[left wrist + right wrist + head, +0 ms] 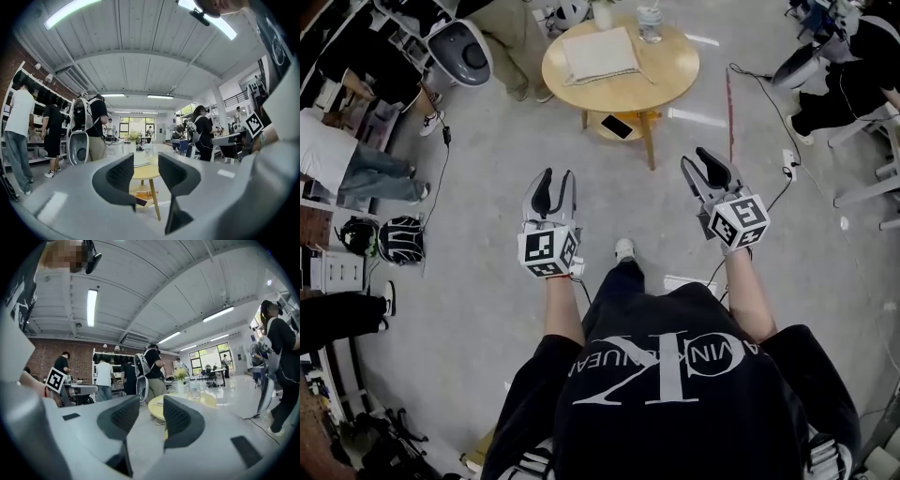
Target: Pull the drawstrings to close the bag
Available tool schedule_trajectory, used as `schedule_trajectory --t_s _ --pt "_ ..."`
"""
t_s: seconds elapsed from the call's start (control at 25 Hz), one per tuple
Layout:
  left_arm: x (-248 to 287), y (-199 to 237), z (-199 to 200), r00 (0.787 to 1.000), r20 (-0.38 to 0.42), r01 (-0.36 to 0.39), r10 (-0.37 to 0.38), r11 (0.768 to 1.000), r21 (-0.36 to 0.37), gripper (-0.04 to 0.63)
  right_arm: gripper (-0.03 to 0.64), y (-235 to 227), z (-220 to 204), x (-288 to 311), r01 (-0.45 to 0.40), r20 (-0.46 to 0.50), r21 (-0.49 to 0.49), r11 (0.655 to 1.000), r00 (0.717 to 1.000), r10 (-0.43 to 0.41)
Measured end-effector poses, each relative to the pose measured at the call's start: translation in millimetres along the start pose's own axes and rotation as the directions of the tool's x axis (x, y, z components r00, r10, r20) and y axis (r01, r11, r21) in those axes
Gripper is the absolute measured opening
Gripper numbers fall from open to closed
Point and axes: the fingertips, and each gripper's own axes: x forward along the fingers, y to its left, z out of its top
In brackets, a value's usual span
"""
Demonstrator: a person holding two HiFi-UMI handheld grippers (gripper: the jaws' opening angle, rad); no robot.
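Bag (600, 54) on table (667, 77); well beyond left claw (556, 178), right claw (694, 157)

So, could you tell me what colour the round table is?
The table is pale wood; head view.

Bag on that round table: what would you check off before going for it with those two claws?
1. Left gripper empty, jaws apart: ok.
2. Right gripper empty, jaws apart: ok.
3. Bag lying flat on the table: ok.
4. Drawstrings found: cannot tell, too small to see.
5. Both grippers over the bag: not ok, they hang over the floor, short of the table.
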Motion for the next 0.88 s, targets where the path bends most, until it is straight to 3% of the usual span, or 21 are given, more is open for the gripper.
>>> schedule_trajectory --t_s 0.88 --pt "170.2 106.3 -30.0 0.99 -0.075 0.114 -0.116 0.993 -0.033 0.176 0.141 -53.9 -29.8 164.2 0.064 -0.123 0.054 0.997 0.991 -0.057"
